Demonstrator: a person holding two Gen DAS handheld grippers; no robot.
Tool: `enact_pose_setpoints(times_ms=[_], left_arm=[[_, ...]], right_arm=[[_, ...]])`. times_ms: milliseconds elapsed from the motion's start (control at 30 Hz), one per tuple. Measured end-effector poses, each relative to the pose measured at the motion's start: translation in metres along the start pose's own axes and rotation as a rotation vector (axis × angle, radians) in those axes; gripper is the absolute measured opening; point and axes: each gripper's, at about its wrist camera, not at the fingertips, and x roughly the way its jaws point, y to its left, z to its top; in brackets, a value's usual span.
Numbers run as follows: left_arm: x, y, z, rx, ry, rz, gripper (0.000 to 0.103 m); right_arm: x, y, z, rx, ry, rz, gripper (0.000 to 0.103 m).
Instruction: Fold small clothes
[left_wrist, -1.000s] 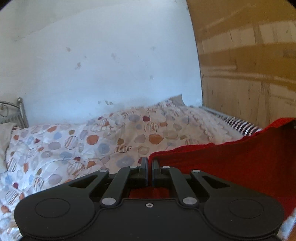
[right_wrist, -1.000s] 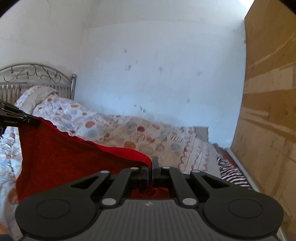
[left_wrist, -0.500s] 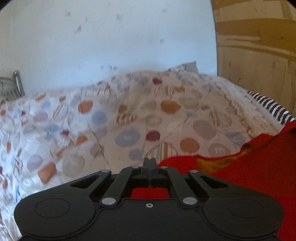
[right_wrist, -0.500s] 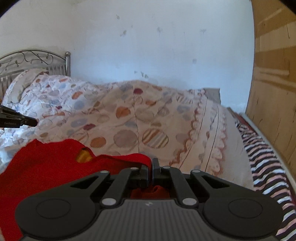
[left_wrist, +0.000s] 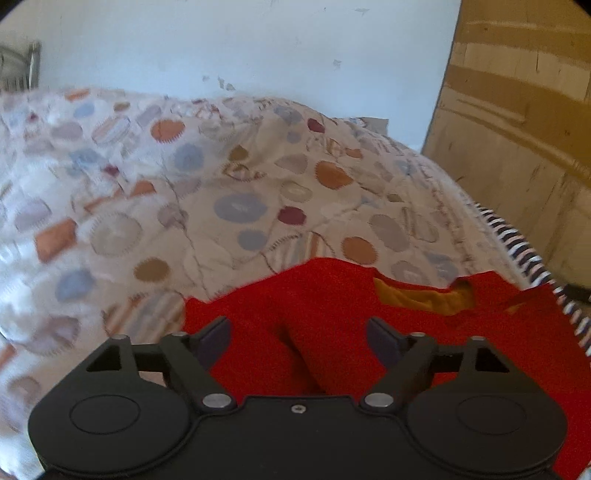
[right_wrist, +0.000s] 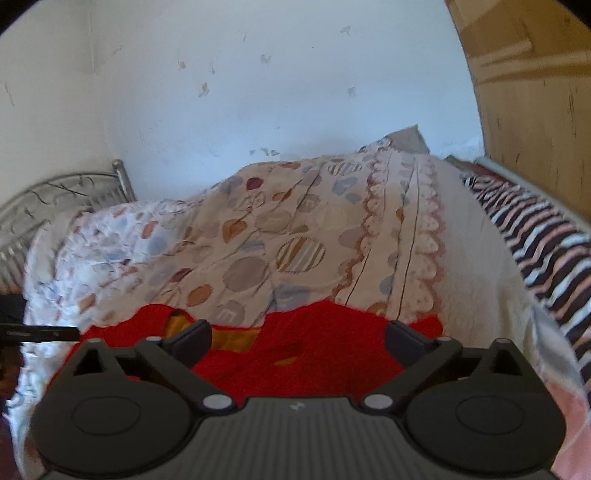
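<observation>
Where quilt (left_wrist: 258, 192) spreads, red garment (left_wrist: 332, 317) lies, yellow lining (left_wrist: 417, 297) showing

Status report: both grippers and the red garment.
Left gripper and right gripper open, jaws just opened. Red garment released, lying rumpled on the patterned quilt. Nothing in the way.

A white wall (right_wrist: 280, 96), scuffed and flecked with small marks, stands behind the bed (right_wrist: 454, 258). A quilt (left_wrist: 236, 192) printed with orange, blue and maroon discs covers the bed, with a scalloped border toward its right edge. A striped sheet (right_wrist: 546, 251) shows along that edge. A grey metal headboard (right_wrist: 55, 199) rises at the left. A wooden wardrobe (left_wrist: 517, 129) stands at the right. Soft daylight fills the room.
</observation>
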Motion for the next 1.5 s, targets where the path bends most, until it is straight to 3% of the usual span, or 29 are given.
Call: enact_pose_setpoints(times_ms=[133,200,233,267,300,333,367,400,667,800,967,1167,1233,1300,1400,1467,1500], left_arm=[[0.009,-0.004,-0.005,-0.001,0.024,-0.025,0.079],[0.016,-0.006,-0.005,0.0,0.041,-0.038,0.069],[0.019,-0.007,-0.004,-0.003,0.051,-0.035,0.053],[0.024,-0.007,-0.004,-0.004,0.071,-0.023,0.025],[0.029,-0.008,-0.003,-0.005,0.094,-0.006,0.01],[0.031,-0.007,-0.002,-0.015,0.101,0.008,0.007],[0.03,-0.006,-0.001,-0.033,0.086,0.015,0.006],[0.027,-0.007,0.0,-0.038,0.063,0.02,0.006],[0.001,-0.022,0.013,0.072,-0.175,0.115,0.005],[0.023,-0.015,0.019,0.045,-0.133,0.136,0.005],[0.054,-0.005,0.001,0.047,-0.054,0.165,0.005],[0.066,-0.001,-0.015,0.048,-0.04,0.172,0.007],[0.064,-0.003,-0.014,0.052,-0.043,0.167,0.011],[0.059,-0.003,-0.012,0.047,-0.048,0.165,0.02],[0.048,-0.005,-0.01,0.04,-0.061,0.167,0.039],[0.038,-0.008,-0.009,0.042,-0.08,0.176,0.065],[0.032,-0.01,-0.009,0.044,-0.091,0.187,0.072]], right_arm=[[0.005,-0.003,-0.01,0.012,0.041,0.005,0.099],[0.01,-0.001,-0.013,0.018,0.049,0.01,0.088],[0.013,-0.001,-0.013,0.021,0.053,0.013,0.085],[0.016,0.0,-0.013,0.022,0.054,0.01,0.073],[0.019,0.0,-0.013,0.019,0.055,0.005,0.052],[0.021,0.001,-0.013,0.013,0.059,-0.007,0.038],[0.024,0.003,-0.012,0.001,0.061,-0.032,0.009],[0.025,0.005,-0.011,-0.015,0.053,-0.052,0.008],[0.021,0.034,0.009,-0.19,-0.103,-0.172,0.008],[0.047,0.028,0.006,-0.168,-0.047,-0.221,0.008],[0.07,0.007,-0.013,-0.094,0.028,-0.249,0.008],[0.076,0.001,-0.021,-0.09,0.049,-0.253,0.01],[0.071,0.001,-0.019,-0.084,0.04,-0.248,0.021],[0.062,0.001,-0.017,-0.077,0.019,-0.253,0.048],[0.044,0.003,-0.012,-0.076,-0.014,-0.257,0.074],[0.029,0.009,-0.011,-0.089,-0.035,-0.27,0.09],[0.023,0.013,-0.011,-0.099,-0.044,-0.275,0.096]])
